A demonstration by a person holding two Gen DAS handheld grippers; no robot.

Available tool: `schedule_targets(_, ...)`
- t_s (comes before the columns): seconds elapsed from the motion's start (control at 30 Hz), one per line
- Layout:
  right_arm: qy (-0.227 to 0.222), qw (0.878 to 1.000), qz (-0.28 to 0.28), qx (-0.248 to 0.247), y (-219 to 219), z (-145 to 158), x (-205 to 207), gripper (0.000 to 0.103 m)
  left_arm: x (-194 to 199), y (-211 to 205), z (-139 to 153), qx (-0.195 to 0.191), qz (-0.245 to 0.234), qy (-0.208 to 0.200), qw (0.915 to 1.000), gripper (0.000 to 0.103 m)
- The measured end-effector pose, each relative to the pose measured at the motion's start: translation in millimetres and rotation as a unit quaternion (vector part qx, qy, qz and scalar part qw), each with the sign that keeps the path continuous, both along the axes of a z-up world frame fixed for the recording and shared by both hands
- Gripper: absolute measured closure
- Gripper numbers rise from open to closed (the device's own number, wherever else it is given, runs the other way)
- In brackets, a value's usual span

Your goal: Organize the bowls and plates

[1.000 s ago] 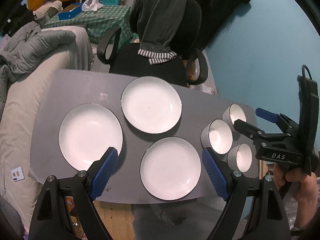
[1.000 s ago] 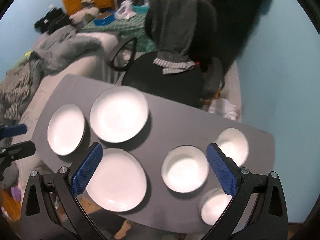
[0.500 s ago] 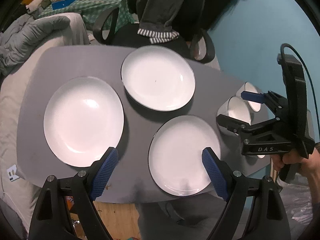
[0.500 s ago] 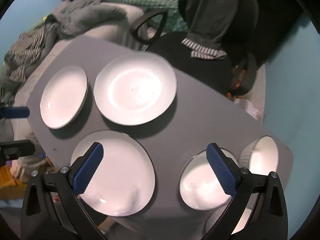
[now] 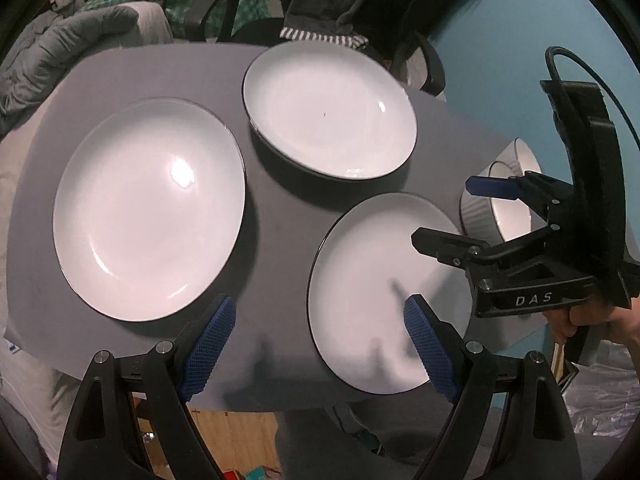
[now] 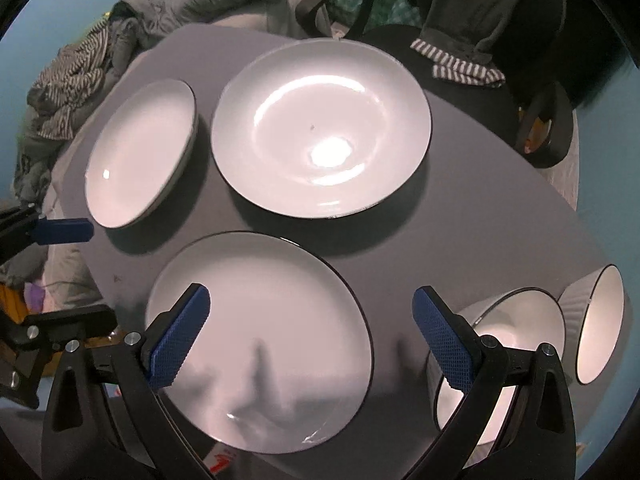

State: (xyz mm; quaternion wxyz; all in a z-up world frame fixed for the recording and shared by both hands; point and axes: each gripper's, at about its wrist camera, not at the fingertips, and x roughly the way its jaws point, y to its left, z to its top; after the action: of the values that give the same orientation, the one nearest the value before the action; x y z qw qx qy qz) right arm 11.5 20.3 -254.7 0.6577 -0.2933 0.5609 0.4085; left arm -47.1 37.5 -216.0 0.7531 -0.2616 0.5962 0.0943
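Three white dark-rimmed plates lie on a grey table [image 5: 272,208]: a left plate [image 5: 148,208], a far plate [image 5: 328,108] and a near plate [image 5: 380,288]. White ribbed bowls [image 5: 504,200] stand at the right. My left gripper [image 5: 316,340] is open and empty, low over the near edge between the left and near plates. My right gripper [image 6: 308,336] is open and empty, over the near plate [image 6: 260,340]; it also shows in the left wrist view [image 5: 452,212]. The right wrist view shows the far plate [image 6: 320,128], the left plate [image 6: 140,152] and two bowls [image 6: 512,344].
A black office chair [image 5: 340,12] draped with dark clothing stands behind the table. A bed with grey bedding [image 5: 60,40] lies to the left. A blue wall [image 5: 500,32] is at the right. The table's near edge [image 5: 240,400] drops to the floor.
Both grippers have come down and closer to the table, so the plates look larger. The right gripper has moved left, from over the bowls to over the near plate. Both stay open.
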Motion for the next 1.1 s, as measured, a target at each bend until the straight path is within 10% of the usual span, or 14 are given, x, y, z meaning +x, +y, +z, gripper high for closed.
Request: schedule_targets(1.1,0.058,0.994,-0.090,-0.011,-45,-27,4,0.064,27,14,-64,-0.069,-0.031,0.051,0.9958,0.050)
